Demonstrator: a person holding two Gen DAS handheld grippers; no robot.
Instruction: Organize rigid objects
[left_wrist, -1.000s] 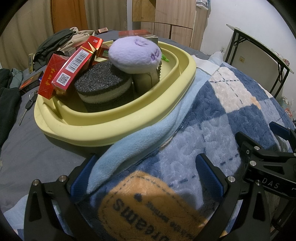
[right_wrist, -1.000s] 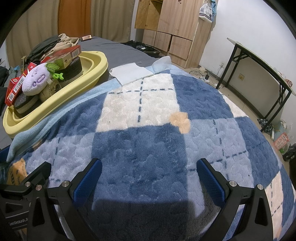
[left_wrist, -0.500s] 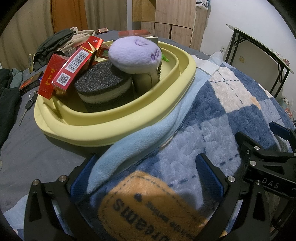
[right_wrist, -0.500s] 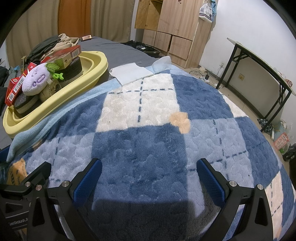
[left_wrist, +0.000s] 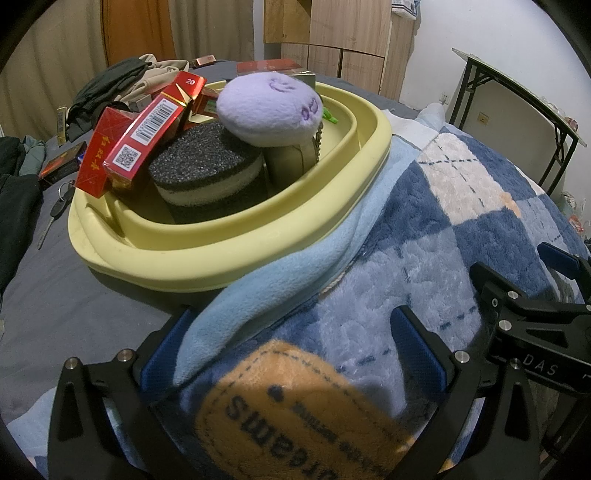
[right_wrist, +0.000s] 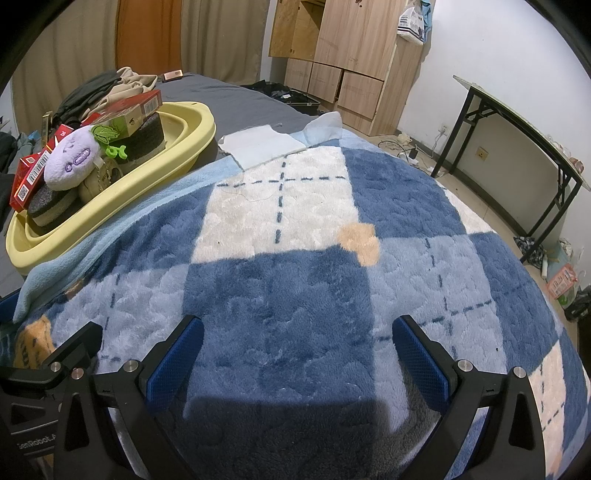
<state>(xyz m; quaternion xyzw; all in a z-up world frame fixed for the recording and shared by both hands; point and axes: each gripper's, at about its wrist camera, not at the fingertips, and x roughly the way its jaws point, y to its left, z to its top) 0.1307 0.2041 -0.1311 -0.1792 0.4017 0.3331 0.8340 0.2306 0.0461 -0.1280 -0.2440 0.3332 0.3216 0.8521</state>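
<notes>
A yellow basin (left_wrist: 280, 236) sits on the bed at the blanket's edge; it also shows in the right wrist view (right_wrist: 110, 206). It holds red boxes (left_wrist: 144, 136), a black and cream sponge (left_wrist: 207, 173), a purple plush toy (left_wrist: 269, 107) and a beige object (left_wrist: 291, 160). My left gripper (left_wrist: 291, 350) is open and empty, low over the blanket just in front of the basin. My right gripper (right_wrist: 295, 354) is open and empty over the blue checked blanket (right_wrist: 314, 258), to the right of the basin.
Clothes (left_wrist: 110, 85), a small red box (left_wrist: 61, 168) and keys (left_wrist: 55, 210) lie on the grey sheet behind and left of the basin. A white cloth (right_wrist: 266, 146) lies at the blanket's far edge. A black-legged table (right_wrist: 517, 133) and wooden cabinets (right_wrist: 354, 55) stand beyond the bed.
</notes>
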